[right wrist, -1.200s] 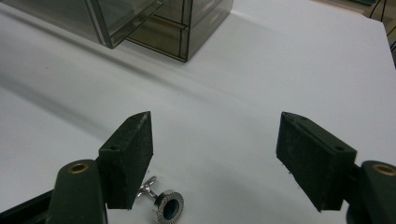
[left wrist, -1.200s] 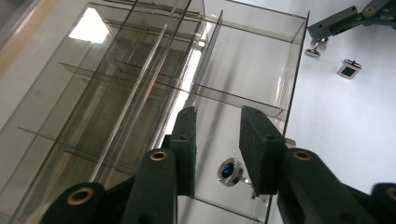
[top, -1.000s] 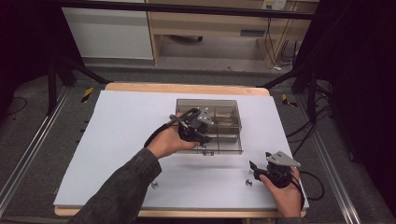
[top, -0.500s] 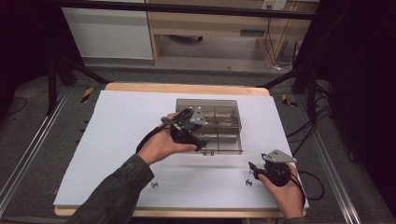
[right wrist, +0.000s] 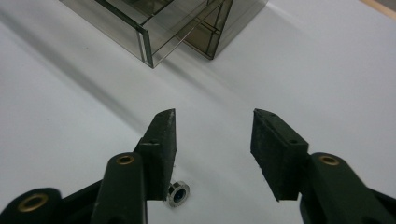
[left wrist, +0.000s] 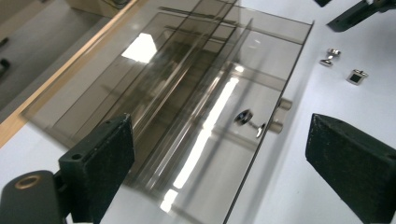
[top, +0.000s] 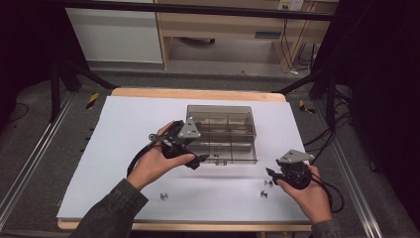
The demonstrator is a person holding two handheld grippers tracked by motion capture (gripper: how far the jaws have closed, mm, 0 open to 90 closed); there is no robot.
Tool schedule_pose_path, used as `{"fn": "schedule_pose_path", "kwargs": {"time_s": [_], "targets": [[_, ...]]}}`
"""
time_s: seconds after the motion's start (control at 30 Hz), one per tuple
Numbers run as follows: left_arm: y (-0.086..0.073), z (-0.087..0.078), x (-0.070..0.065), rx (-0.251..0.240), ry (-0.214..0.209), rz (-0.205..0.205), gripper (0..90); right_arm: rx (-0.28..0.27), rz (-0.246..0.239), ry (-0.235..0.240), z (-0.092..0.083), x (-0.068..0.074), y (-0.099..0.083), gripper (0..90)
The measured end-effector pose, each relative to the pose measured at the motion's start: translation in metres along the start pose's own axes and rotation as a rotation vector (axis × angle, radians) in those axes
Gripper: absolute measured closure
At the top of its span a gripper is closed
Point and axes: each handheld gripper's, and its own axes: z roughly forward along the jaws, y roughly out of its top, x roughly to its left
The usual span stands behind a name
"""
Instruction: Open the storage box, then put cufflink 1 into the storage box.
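Two grippers work over a white sheet (top: pixel 124 148) on a wooden table, dark room beyond. Left gripper (top: pixel 190 157) hangs beside the smoky box (top: pixel 223 131); its jaws, just spreading, stand wide and empty above a cufflink (left wrist: pixel 250 122) inside. Right gripper (right wrist: pixel 214 144), jaws narrowing, grips nothing; another cufflink (right wrist: pixel 177 193) lies beside one jaw.

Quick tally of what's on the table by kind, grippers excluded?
Smoked clear compartment box: 1
Cufflinks: 4 (three loose on the white sheet, one inside the box)
Total: 5
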Motion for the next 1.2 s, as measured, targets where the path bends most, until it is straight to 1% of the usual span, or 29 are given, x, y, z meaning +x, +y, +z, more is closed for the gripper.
{"fn": "schedule_pose_path", "kwargs": {"time_s": [0.07, 0.13, 0.17, 0.23, 0.27, 0.4, 0.43, 0.5, 0.53, 0.6, 0.63, 0.67, 0.7, 0.77, 0.83, 0.97, 1.07, 1.1, 1.2], "targets": [[-0.012, -0.006, 0.003, 0.0, 0.029, -0.019, 7.9, 0.03, -0.013, 0.009, -0.001, -0.004, 0.001, 55.4], [-0.025, -0.011, 0.006, 0.008, 0.045, -0.043, 7.9, 0.058, -0.014, 0.027, 0.0, -0.008, -0.001, 57.7], [-0.032, -0.013, 0.008, 0.006, 0.05, -0.058, 7.9, 0.072, -0.014, 0.037, 0.002, -0.01, -0.002, 59.3], [-0.046, -0.015, 0.012, 0.006, 0.043, -0.099, 7.9, 0.092, -0.028, 0.057, 0.004, -0.012, -0.003, 61.5], [-0.053, -0.017, 0.014, 0.007, 0.043, -0.118, 7.9, 0.094, -0.035, 0.079, 0.005, -0.012, -0.003, 62.2], [-0.081, -0.022, 0.017, 0.016, 0.073, -0.16, 7.9, 0.12, -0.054, 0.132, 0.006, -0.011, -0.004, 64.5], [-0.087, -0.023, 0.017, 0.023, 0.075, -0.164, 7.9, 0.12, -0.06, 0.141, 0.007, -0.011, -0.005, 64.6], [-0.1, -0.021, 0.017, 0.033, 0.082, -0.175, 7.9, 0.137, -0.072, 0.157, 0.008, -0.01, -0.007, 64.6], [-0.106, -0.02, 0.017, 0.038, 0.083, -0.185, 8.0, 0.148, -0.084, 0.164, 0.009, -0.009, -0.008, 64.6], [-0.116, -0.016, 0.019, 0.037, 0.085, -0.215, 8.2, 0.163, -0.083, 0.172, 0.012, -0.008, -0.01, 64.6], [-0.12, -0.014, 0.02, 0.051, 0.082, -0.22, 8.5, 0.171, -0.092, 0.179, 0.013, -0.008, -0.01, 64.5], [-0.123, -0.012, 0.02, 0.065, 0.086, -0.22, 8.6, 0.172, -0.095, 0.188, 0.013, -0.007, -0.01, 64.2], [-0.125, -0.012, 0.021, 0.069, 0.095, -0.221, 8.6, 0.174, -0.1, 0.193, 0.014, -0.007, -0.011, 63.8], [-0.13, -0.011, 0.023, 0.053, 0.092, -0.25, 8.7, 0.183, -0.109, 0.203, 0.016, -0.006, -0.011, 63.2], [-0.134, -0.012, 0.024, 0.066, 0.091, -0.246, 8.7, 0.199, -0.114, 0.207, 0.019, -0.006, -0.012, 62.7], [-0.139, -0.015, 0.025, 0.062, 0.099, -0.26, 8.7, 0.213, -0.12, 0.224, 0.023, -0.008, -0.013, 63.3], [-0.141, -0.017, 0.026, 0.056, 0.104, -0.271, 8.7, 0.226, -0.124, 0.239, 0.026, -0.007, -0.013, 64.0], [-0.142, -0.018, 0.026, 0.058, 0.104, -0.271, 8.7, 0.23, -0.135, 0.245, 0.028, -0.006, -0.013, 64.3], [-0.144, -0.017, 0.025, 0.065, 0.099, -0.271, 8.7, 0.244, -0.144, 0.255, 0.031, -0.005, -0.013, 65.3]]}}
